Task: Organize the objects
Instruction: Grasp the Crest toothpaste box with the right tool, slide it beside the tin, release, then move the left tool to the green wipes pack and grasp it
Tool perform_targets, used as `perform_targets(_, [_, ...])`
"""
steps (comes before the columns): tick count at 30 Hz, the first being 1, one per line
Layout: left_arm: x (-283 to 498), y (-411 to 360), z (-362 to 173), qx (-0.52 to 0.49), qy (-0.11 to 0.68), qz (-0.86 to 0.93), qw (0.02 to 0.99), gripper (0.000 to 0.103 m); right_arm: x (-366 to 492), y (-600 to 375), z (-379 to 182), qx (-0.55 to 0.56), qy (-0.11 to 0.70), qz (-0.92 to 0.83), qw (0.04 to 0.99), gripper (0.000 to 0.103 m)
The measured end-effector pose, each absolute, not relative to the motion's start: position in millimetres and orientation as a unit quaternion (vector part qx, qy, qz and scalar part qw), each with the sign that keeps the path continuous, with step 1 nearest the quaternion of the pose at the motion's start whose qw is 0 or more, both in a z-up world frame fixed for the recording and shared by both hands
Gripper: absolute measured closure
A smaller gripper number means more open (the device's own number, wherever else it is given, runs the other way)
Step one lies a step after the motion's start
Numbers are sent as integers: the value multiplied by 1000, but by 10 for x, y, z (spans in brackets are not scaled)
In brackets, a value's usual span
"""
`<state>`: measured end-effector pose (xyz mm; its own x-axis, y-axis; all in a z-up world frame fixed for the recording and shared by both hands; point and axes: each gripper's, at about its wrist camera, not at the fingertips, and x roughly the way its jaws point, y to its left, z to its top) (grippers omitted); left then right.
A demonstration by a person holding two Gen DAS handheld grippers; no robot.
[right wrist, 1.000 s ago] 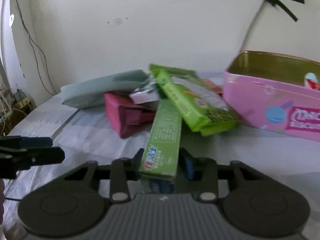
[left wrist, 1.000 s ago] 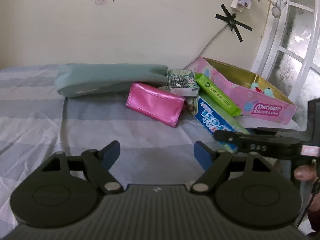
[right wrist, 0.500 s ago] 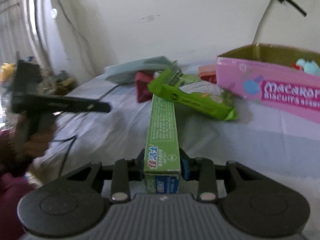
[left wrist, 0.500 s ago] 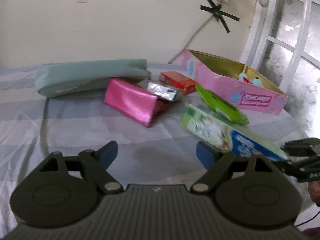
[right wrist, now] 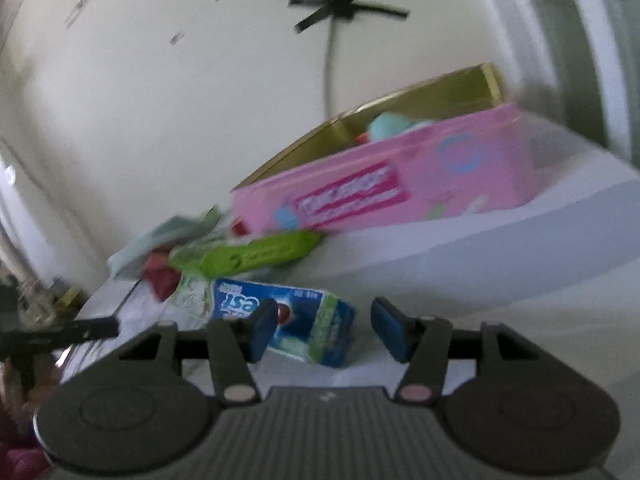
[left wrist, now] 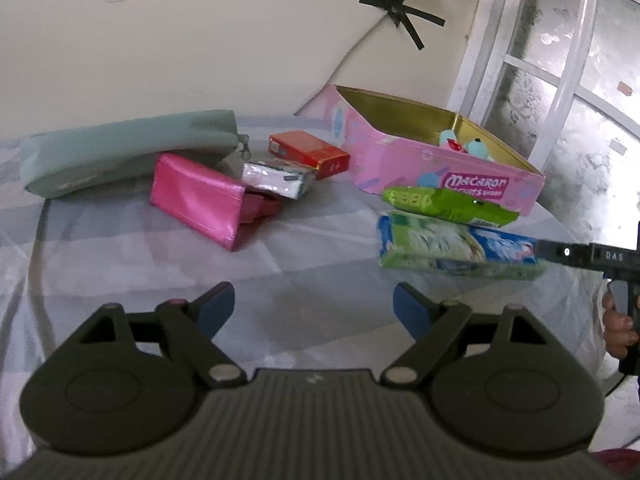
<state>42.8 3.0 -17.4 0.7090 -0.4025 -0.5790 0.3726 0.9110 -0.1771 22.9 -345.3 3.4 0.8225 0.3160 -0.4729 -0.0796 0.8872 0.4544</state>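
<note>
**Item 1: long blue-and-green cardboard toothpaste box** (right wrist: 280,320). Lies flat on the grey striped bedsheet (left wrist: 300,248), just in front of the tin and the wrapper. Its near end sits between the jaws of the right gripper (right wrist: 320,330), which are opening; the right pad stands clear of the carton, the left pad overlaps its face, contact uncertain (the view is blurred).

**Item 2: left gripper** (left wrist: 314,306). Jaws apart, nothing between them, hovering over bare sheet, well apart from every item.

**Item 3: open pink rectangular biscuit tin with gold lining** (left wrist: 440,168). The likely container; already holds a small teal-and-red thing, unidentifiable.

**Item 4: bright green foil snack wrapper** (left wrist: 448,204). Rests against the tin's front wall, its lower edge touching or just overlapping the toothpaste box.

**Item 5: loose group.** Grey-green fabric zip pouch (left wrist: 128,152), metallic magenta wallet (left wrist: 200,204), silver foil packet (left wrist: 276,178), small red carton (left wrist: 308,152), close together left of the tin.

**Risks, as judged:**
- Box may drag or swing with the withdrawing hand if the left pad still catches it.
- A shifted box would nudge the wrapper.
- Box set outside the tin, so it may need re-gripping.
- Soft sheet lets the wallet tip when approached.
</note>
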Motion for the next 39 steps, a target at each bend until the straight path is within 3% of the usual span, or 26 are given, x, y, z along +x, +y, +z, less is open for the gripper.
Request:
perform_targets(7, [459, -133, -179, -24, 330, -223, 917, 15, 114, -3540, 94, 213, 245, 94, 941, 47])
perform_targets(12, [497, -277, -164, -14, 336, -240, 911, 15, 47, -3459, 117, 186, 239, 107, 947, 36])
perform_targets(17, [587, -434, -119, -23, 347, -262, 900, 15, -19, -3393, 98, 163, 235, 117, 951, 32])
perform_targets(39, [792, -893, -37, 10, 357, -283, 890, 15, -111, -3565, 5, 159, 236, 108, 953, 31])
